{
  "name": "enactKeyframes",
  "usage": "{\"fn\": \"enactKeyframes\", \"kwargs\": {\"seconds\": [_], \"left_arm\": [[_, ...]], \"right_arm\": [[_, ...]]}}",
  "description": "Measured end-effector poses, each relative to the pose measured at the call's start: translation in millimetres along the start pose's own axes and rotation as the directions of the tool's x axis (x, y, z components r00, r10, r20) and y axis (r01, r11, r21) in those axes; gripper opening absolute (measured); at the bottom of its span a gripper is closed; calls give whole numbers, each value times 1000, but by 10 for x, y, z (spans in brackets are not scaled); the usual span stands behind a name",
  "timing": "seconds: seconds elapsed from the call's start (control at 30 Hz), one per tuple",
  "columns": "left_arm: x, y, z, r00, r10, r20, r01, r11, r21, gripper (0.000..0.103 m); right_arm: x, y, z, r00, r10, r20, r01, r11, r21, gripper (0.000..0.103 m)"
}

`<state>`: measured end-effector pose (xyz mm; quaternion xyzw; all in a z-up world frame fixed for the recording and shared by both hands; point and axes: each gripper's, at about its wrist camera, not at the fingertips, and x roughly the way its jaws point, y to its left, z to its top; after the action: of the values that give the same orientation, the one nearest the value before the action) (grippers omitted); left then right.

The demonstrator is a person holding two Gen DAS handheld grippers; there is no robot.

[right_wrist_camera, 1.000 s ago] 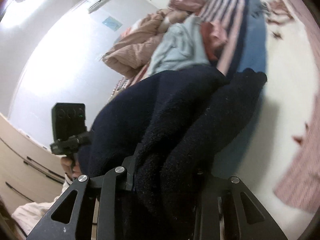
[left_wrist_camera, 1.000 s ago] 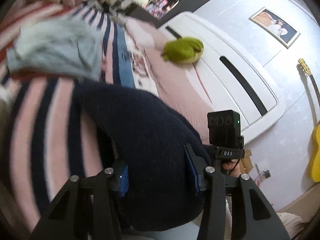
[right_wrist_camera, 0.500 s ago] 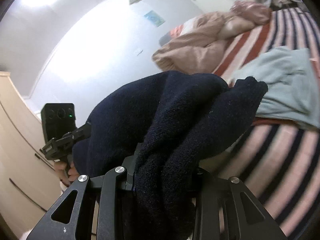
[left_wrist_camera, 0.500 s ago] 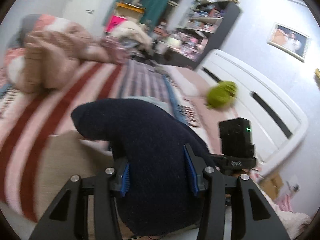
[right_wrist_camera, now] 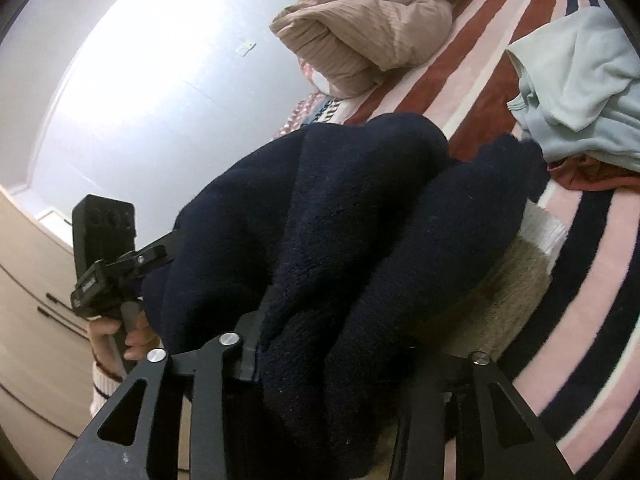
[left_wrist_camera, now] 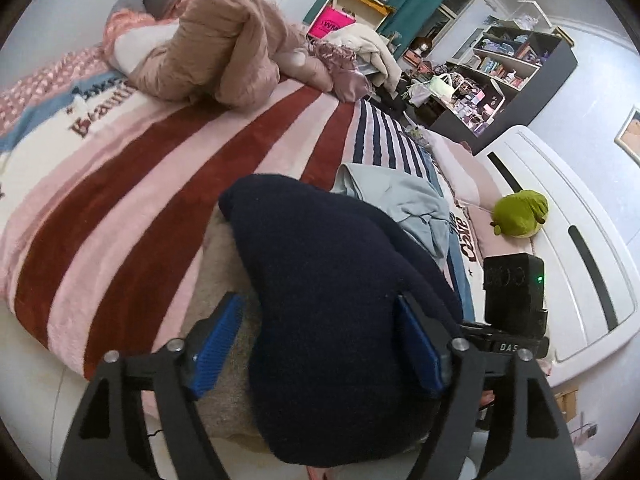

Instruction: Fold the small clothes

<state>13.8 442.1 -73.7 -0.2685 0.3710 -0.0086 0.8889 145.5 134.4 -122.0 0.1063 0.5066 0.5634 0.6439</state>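
the left gripper sits with its blue-padded fingers spread apart; the left pad shows a clear gap to the cloth, while the right pad lies against the side of the navy fleece garment that bulges between them. the jaws do not pinch it from this side. the right gripper is clamped on the same navy fleece garment, thick folds of the fabric bunched between its black fingers and spilling forward in two rounded lobes.

in the right wrist view the left gripper's body and its camera block appear beyond the garment's far edge, with the person's left hand wrapped around the handle. in the left wrist view the right gripper's camera block stands just beside the garment on the right, a green light lit on it.

the garment hangs over a beige folded cloth that lies on the striped blanket near the bed's edge. just past the navy fabric lies a crumpled pale blue garment, with a bit of dark red cloth under it. further up the bed sits a heap of tan quilted bedding. a green plush toy rests near the white headboard, and a dark bookshelf stands beyond.
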Motion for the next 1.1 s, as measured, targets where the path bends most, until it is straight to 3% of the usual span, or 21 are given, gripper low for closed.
{"fn": "enactKeyframes", "kwargs": {"seconds": [0.1, 0.17, 0.33, 0.6, 0.7, 0.77, 0.87, 0.93, 1.0, 1.07, 1.1], "left_arm": [[-70, -61, -15, 1000, 8, 26, -7, 1000, -3, 75], [-134, -83, 3, 999, 11, 46, -10, 1000, -9, 76], [-359, -225, -2, 996, 49, 80, -53, 997, 51, 76], [-640, -591, -89, 991, 45, 127, -61, 990, 126, 76], [-664, -789, -236, 996, 3, 85, -20, 979, 204, 86], [-617, -890, -377, 999, -7, 43, -5, 962, 272, 87], [-401, -911, -637, 997, 76, -30, -61, 940, 337, 87], [-332, -861, -758, 993, 120, -20, -106, 930, 352, 87], [-348, -813, -818, 991, 133, 23, -133, 924, 358, 83], [-350, -673, -795, 980, 193, 51, -199, 932, 304, 61], [-355, -600, -783, 979, 201, 42, -205, 941, 268, 61]], "right_arm": [[-19, -12, 74, 999, -48, -9, 48, 999, -6, 58], [-101, -54, 54, 997, -72, -21, 72, 997, 5, 62], [-399, -165, -16, 993, -119, -8, 119, 993, -5, 62], [-706, -137, -100, 989, -147, 19, 147, 989, -32, 62], [-779, -140, -150, 990, -142, 18, 142, 989, -33, 62], [-788, -151, -207, 993, -116, 2, 116, 993, -24, 62], [-759, -149, -285, 994, -110, -7, 110, 994, -24, 62], [-729, -142, -307, 993, -114, -8, 113, 993, -22, 62], [-701, -137, -317, 995, -102, -8, 102, 995, -10, 62], [-660, -107, -310, 996, -88, -10, 88, 996, -8, 62], [-636, -82, -303, 996, -93, -11, 93, 996, -14, 62]]}}
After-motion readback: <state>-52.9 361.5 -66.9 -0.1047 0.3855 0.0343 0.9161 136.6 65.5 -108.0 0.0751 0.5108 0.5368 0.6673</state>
